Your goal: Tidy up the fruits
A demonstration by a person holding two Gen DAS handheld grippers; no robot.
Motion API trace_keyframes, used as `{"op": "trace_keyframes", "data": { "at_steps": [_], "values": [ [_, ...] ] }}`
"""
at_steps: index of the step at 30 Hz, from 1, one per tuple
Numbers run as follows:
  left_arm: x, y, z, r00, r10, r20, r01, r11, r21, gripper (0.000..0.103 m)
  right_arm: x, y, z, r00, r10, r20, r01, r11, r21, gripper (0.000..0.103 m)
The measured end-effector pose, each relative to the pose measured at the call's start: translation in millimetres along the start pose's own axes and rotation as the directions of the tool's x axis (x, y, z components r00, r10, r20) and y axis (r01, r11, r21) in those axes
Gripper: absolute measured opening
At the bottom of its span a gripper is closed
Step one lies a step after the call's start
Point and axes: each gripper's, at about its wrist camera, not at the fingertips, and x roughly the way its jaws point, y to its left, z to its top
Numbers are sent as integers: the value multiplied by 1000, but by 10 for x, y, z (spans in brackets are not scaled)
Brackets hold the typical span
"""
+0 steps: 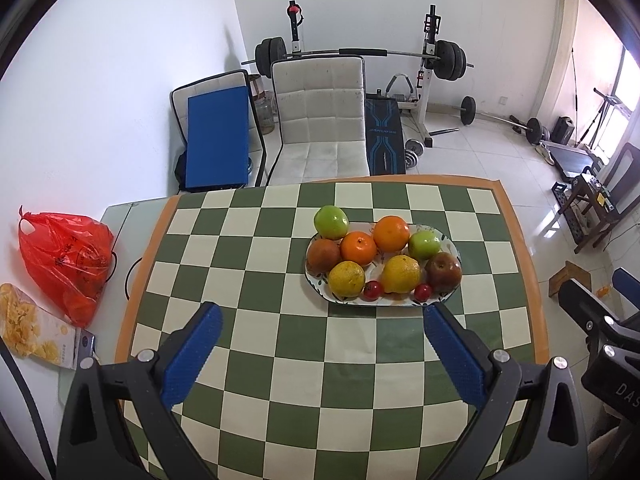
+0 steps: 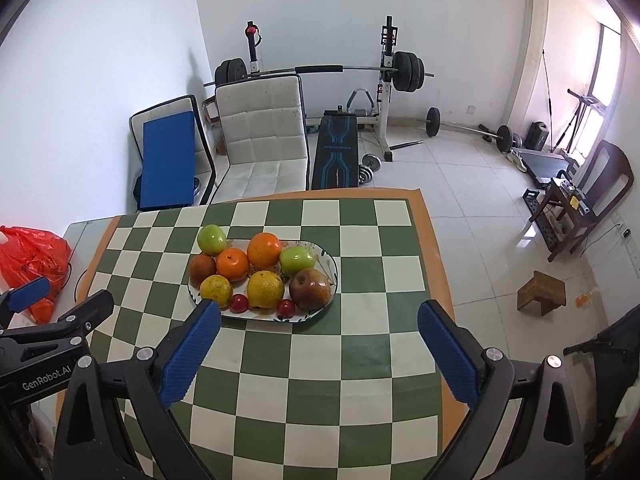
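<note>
Both the left hand-held gripper (image 1: 322, 316) and the right hand-held gripper (image 2: 319, 314) hover spread wide, holding nothing. On the checkered desk (image 1: 248, 292), the oval plate (image 1: 451, 242) at 1 o'clock carries two green apples (image 1: 331, 222), oranges (image 1: 391, 233), lemons (image 1: 401, 274), and a red apple (image 1: 443, 272).

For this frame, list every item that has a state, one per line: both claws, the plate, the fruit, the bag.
Left claw: open, empty, above the checkered tablecloth.
Right claw: open, empty.
Oval patterned ceramic plate: flat on the cloth, full of fruit.
Two green apples: on the plate, far side.
Two small red fruits: on the plate's near edge.
Red plastic bag: slumped, holding something.
</note>
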Motion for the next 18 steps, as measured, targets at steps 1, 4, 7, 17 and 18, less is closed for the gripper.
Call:
{"op": "trace_keyframes", "data": {
  "at_steps": [1,4,7,17,18],
  "values": [
    [0,2,-12,1000,-1,1,1,1000,0,103,10,-3,-11,1000,-1,-1,1,1000,-1,101],
    [7,0,-17,1000,0,1,0,1000,-1,103,16,-8,-24,1000,-2,-3,2,1000,-2,101],
    [-1,8,-36,1000,-5,-3,5,1000,-9,103,12,-27,-74,1000,3,-5,-3,1000,-5,101],
    [-48,21,-71,1000,4,15,-4,1000,-16,103,24,-19,-172,1000,14,-27,-15,1000,-19,101],
    [-47,21,-76,1000,5,16,-4,1000,-18,103,9,-9,-164,1000,15,-27,-16,1000,-21,101]
  ]
}}
